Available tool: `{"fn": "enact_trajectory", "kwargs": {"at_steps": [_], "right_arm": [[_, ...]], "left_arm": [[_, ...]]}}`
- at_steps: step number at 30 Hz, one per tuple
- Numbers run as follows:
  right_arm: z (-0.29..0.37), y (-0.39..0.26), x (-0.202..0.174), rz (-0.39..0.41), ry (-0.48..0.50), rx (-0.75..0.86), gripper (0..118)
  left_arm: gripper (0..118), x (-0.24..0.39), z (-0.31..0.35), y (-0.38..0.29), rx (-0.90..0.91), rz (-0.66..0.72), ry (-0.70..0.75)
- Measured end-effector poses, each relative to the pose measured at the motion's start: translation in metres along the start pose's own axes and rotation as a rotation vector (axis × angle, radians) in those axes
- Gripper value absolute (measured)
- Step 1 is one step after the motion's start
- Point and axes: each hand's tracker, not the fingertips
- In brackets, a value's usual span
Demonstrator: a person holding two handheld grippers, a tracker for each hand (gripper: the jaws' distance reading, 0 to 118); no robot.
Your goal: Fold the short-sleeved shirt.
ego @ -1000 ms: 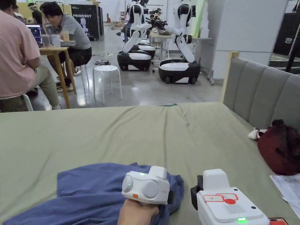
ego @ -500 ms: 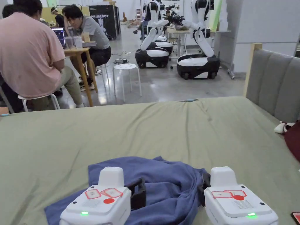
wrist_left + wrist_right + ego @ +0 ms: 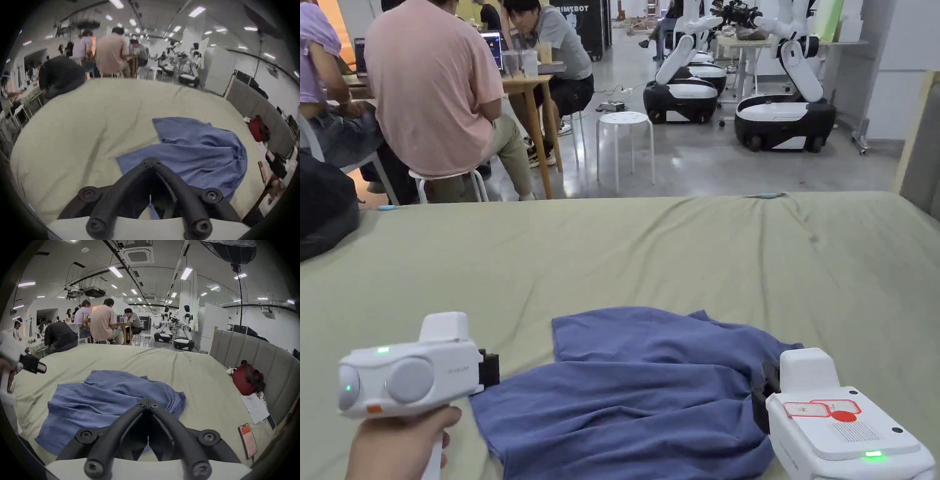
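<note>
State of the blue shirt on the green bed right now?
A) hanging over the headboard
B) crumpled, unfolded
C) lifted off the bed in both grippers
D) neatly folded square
B: the blue short-sleeved shirt lies rumpled on the green bed sheet, both grippers' jaws closed and empty.

Robotics lab, open hall: wheeled white robots (image 3: 784, 115), concrete floor (image 3: 706, 169), people at a counter (image 3: 534, 84) with laptop (image 3: 492, 47), test bed (image 3: 675, 250).
</note>
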Motion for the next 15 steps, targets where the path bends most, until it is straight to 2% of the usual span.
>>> {"fn": "enact_trajectory", "kwargs": {"at_steps": [3, 4, 6, 7, 8, 9, 10, 11, 12, 13, 15], "right_arm": [[-0.005, -0.001, 0.009, -0.008, -0.01, -0.015, 0], [-0.007, -0.001, 0.011, -0.011, -0.017, -0.019, 0], [-0.01, -0.002, 0.015, -0.014, -0.027, -0.025, 0], [-0.013, -0.003, 0.017, -0.014, -0.033, -0.028, 0], [-0.016, -0.003, 0.018, -0.013, -0.041, -0.033, 0], [-0.019, -0.004, 0.02, -0.013, -0.045, -0.037, 0], [-0.021, -0.005, 0.023, -0.012, -0.048, -0.044, 0], [-0.024, -0.006, 0.025, -0.011, -0.053, -0.051, 0], [-0.027, -0.007, 0.028, -0.008, -0.058, -0.058, 0], [-0.03, -0.007, 0.032, -0.004, -0.061, -0.064, 0], [-0.037, -0.008, 0.043, 0.004, -0.077, -0.08, 0]], "left_arm": [[0, -0.018, -0.043, 0.024, -0.097, -0.013, 0.043], [7, -0.015, -0.044, 0.022, -0.133, 0.005, 0.032], [75, -0.015, -0.071, 0.022, -0.194, 0.005, 0.04], [101, -0.013, -0.086, 0.019, -0.228, -0.004, 0.061], [112, -0.008, -0.091, 0.01, -0.246, -0.035, 0.093], [107, -0.006, -0.1, 0.004, -0.254, -0.06, 0.103], [96, -0.003, -0.111, -0.003, -0.274, -0.08, 0.112], [79, -0.001, -0.121, -0.011, -0.312, -0.096, 0.122], [74, 0.0, -0.127, -0.019, -0.346, -0.116, 0.13], [74, 0.0, -0.133, -0.027, -0.37, -0.126, 0.127], [74, 0.001, -0.123, -0.03, -0.295, -0.103, 0.122]]}}
